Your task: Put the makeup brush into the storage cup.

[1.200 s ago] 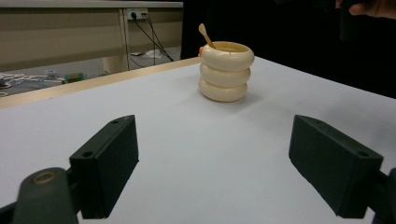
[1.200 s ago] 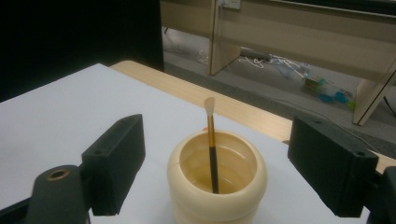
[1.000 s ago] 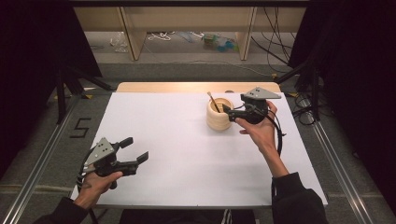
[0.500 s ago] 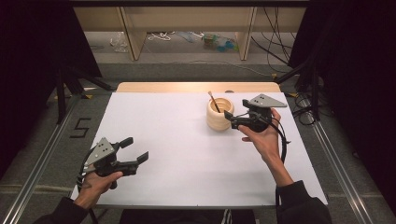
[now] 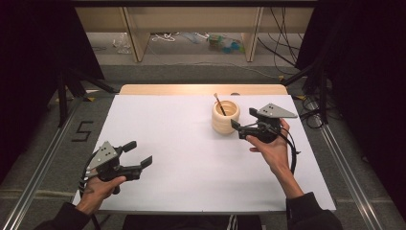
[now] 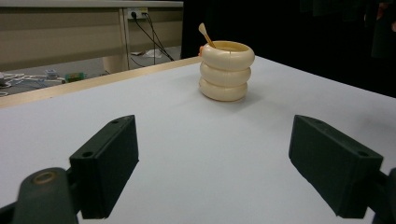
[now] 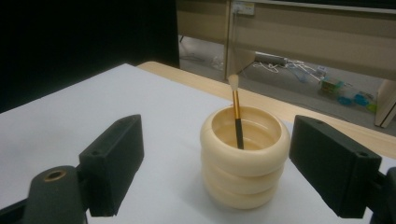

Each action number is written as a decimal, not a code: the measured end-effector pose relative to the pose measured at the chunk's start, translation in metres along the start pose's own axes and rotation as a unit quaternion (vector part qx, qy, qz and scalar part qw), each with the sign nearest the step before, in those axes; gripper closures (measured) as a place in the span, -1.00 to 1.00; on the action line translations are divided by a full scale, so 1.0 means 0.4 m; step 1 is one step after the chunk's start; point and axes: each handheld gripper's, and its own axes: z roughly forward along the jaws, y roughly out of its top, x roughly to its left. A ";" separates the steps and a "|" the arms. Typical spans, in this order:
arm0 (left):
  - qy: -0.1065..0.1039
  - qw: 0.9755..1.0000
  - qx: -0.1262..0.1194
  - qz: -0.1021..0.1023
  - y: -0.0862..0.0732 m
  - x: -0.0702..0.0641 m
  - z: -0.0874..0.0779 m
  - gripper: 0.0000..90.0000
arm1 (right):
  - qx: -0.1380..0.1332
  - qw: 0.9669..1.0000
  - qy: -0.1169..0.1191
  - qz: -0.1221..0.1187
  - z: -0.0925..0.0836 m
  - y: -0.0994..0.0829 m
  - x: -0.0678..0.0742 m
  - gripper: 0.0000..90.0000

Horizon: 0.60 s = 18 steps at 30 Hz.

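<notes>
High view: the cream-coloured, ribbed holder shaped like three stacked rings (image 5: 225, 116) stands upright on the white worktop (image 5: 191, 158), toward the far right part. A thin brush with dark handle and pale tip (image 5: 219, 103) stands inside it and leans a little to the far left. The right tongs (image 5: 242, 128) are just beside the holder on its right side, jaws apart, holding nothing; I cannot tell if one jaw tip touches the holder wall. The left tongs (image 5: 140, 154) rest low at the near left corner, well apart from the holder, jaws also apart and empty.

Left gripper view: the holder (image 6: 227, 70) is far ahead, w/ the brush tip (image 6: 203, 32) above the rim. Both black jaws are wide open over bare worktop (image 6: 196, 154).

Right gripper view: the holder (image 7: 244, 156) sits near, between the two open jaws but farther forward, not yet inside them. The brush (image 7: 236, 116) stands almost upright; gold ferrule and pale bristles are above the rim.

Step in hand, as I judge: approach w/ the right tongs to the brush or the holder; no grasp is made yet. Next move probably needs the right tongs to rise above the rim, centre the thin handle between the jaws, then close gently. Risk: pushing the light holder sideways, so the approach should be slow and from above. Left tongs could steady the holder if needed.
</notes>
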 end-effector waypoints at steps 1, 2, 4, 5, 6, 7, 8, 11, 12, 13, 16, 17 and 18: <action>0.000 1.000 0.000 0.002 0.000 0.000 0.000 -0.66 | -0.004 1.000 -0.001 -0.008 -0.002 -0.003 -0.001 -0.58; 0.000 1.000 0.000 0.002 0.001 0.000 0.000 -0.66 | -0.003 1.000 -0.001 -0.006 -0.003 -0.006 0.000 -0.58; 0.000 1.000 0.000 0.000 0.000 0.000 0.000 -0.66 | -0.001 1.000 0.003 -0.001 -0.009 -0.011 0.001 -0.58; 0.000 1.000 0.000 0.000 0.000 0.000 0.000 -0.66 | -0.002 1.000 0.005 0.003 -0.010 -0.013 0.002 -0.58; 0.000 1.000 0.000 0.000 0.000 0.000 0.000 -0.66 | -0.004 1.000 0.006 0.002 -0.013 -0.016 0.002 -0.58; 0.000 1.000 0.000 0.000 0.000 0.000 0.000 -0.66 | -0.006 1.000 0.001 -0.003 -0.016 -0.017 0.000 -0.58; 0.000 1.000 0.000 0.000 0.000 0.000 0.000 -0.66 | 0.000 1.000 0.004 0.004 -0.019 -0.019 0.002 -0.59; 0.000 1.000 0.000 0.000 0.000 0.000 0.000 -0.66 | -0.009 1.000 0.006 0.006 -0.026 -0.024 0.001 -0.59; 0.000 1.000 0.000 0.000 0.000 0.000 0.000 -0.66 | -0.011 1.000 0.011 0.011 -0.028 -0.026 0.001 -0.59; 0.000 1.000 0.000 0.000 0.000 0.000 0.000 -0.66 | -0.001 1.000 0.014 0.020 -0.033 -0.027 0.003 -0.59; 0.000 1.000 0.000 0.002 0.001 0.000 0.000 -0.66 | 0.001 1.000 0.014 0.023 -0.040 -0.032 0.005 -0.59; 0.000 1.000 0.000 0.001 0.001 0.000 0.000 -0.66 | -0.006 1.000 0.016 0.020 -0.040 -0.035 0.004 -0.60; 0.000 1.000 0.000 0.002 0.001 0.001 0.000 -0.66 | -0.006 1.000 0.017 0.022 -0.041 -0.037 0.006 -0.60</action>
